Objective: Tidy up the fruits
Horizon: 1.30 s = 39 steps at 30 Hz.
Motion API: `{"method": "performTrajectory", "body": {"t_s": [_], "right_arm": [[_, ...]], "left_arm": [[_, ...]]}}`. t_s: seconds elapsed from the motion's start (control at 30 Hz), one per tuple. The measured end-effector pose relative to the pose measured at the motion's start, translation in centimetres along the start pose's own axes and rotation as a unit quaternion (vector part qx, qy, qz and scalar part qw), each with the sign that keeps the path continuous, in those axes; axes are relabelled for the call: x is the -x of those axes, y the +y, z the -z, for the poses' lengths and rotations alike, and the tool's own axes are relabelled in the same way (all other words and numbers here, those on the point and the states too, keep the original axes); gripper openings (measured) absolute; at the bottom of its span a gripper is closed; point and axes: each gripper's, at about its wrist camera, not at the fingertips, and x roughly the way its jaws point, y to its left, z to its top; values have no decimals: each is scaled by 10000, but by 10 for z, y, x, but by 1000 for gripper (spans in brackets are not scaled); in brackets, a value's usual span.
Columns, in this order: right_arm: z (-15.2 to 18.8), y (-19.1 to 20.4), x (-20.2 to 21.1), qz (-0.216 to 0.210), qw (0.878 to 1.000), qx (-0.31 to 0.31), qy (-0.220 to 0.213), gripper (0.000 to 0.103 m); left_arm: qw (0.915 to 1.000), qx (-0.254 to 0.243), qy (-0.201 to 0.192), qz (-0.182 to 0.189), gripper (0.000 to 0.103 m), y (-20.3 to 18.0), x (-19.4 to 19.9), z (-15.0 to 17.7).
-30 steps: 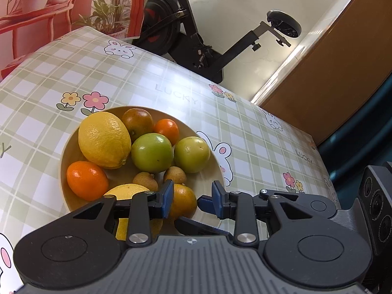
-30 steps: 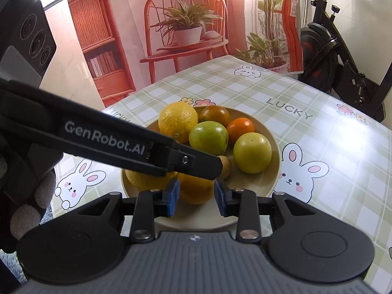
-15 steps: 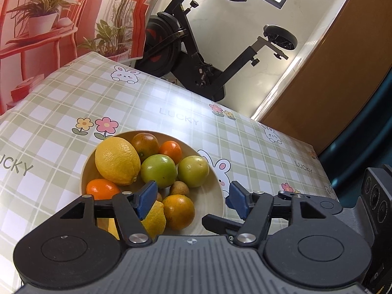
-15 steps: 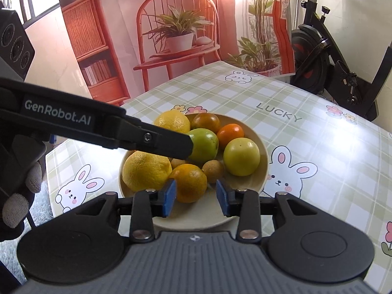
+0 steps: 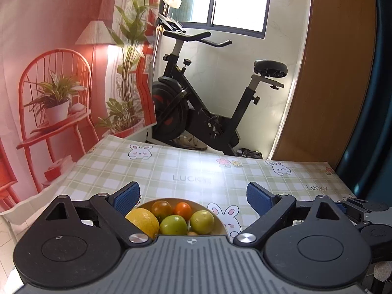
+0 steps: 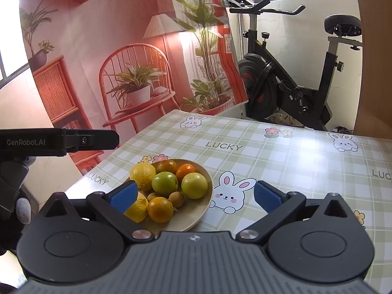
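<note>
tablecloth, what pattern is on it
The tablecloth is a pale green and white check with cartoon bunnies, flowers and "LUCKY"; the right wrist view shows it best.

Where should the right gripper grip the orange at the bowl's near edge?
Across the orange's widest middle, coming from above: a lemon and small brown fruit crowd its sides, only its top is clear. The right gripper is open and empty.

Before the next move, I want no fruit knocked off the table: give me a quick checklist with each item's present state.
1. Left gripper empty, fingers just opened wide: ok.
2. Right gripper empty, fingers just opened wide: ok.
3. Fruit all inside the bowl: ok.
4. Bowl fully on the tablecloth, not over an edge: ok.
5. Loose fruit on the tablecloth: none in view, ok.
6. Small brown fruit settled: cannot tell.
</note>
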Motion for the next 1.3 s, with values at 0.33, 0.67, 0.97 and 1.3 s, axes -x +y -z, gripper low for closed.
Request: {"method": "performTrajectory", "body": {"t_s": [0.33,0.67,0.97,1.3], "right_arm": [[-42,13,76,735,9953,-75,-623,103],[-69,44,145,1365,9835,40,-1184,103],[-70,60,169,1365,9808,100,-1388,103],[-68,61,174,1396,9810,81,-1343,103]], "left_arm": [[9945,-359,-876,-442,99,-33,63,-41],[9921,-467,-1055,-503,99,-61,118,-64],[9902,-552,-1127,-611,99,-68,139,-68],[9900,-602,-1084,-667,100,-68,138,-67]]}}
